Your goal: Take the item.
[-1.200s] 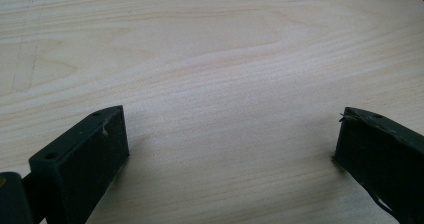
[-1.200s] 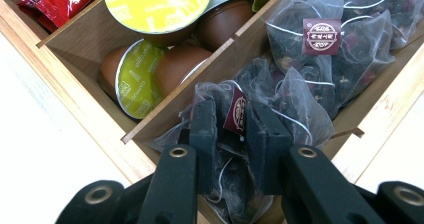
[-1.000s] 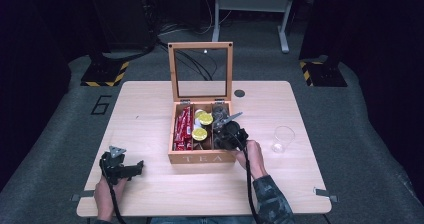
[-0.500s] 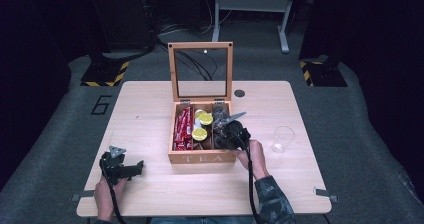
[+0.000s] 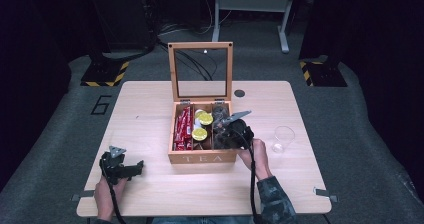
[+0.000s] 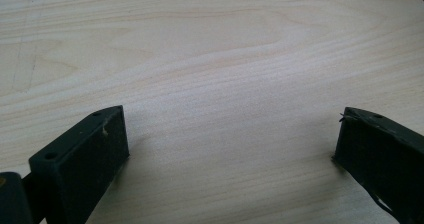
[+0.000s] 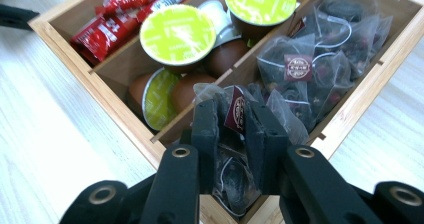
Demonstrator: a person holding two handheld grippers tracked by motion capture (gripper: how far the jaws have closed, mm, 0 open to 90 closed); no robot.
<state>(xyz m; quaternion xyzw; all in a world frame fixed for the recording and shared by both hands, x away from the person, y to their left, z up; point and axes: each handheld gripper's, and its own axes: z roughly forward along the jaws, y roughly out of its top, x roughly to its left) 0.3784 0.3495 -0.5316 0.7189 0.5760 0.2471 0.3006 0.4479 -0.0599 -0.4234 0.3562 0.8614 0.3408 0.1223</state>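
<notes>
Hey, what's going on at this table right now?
A person is working at a wooden table with a gripper in each hand. The right gripper is shut on a tea bag in the right compartment of an open tea box, which also holds red sachets and green-lidded capsules. The left gripper sits open over bare table, holding nothing. An empty glass stands to the right of the box.

A lab or test studio is suggested: a lone wooden surface (image 5: 150,114) is set on grey carpet marked with a number (image 5: 101,104), flanked by hazard-striped stand bases (image 5: 106,73) and loose cables (image 5: 192,59) in darkness.
</notes>
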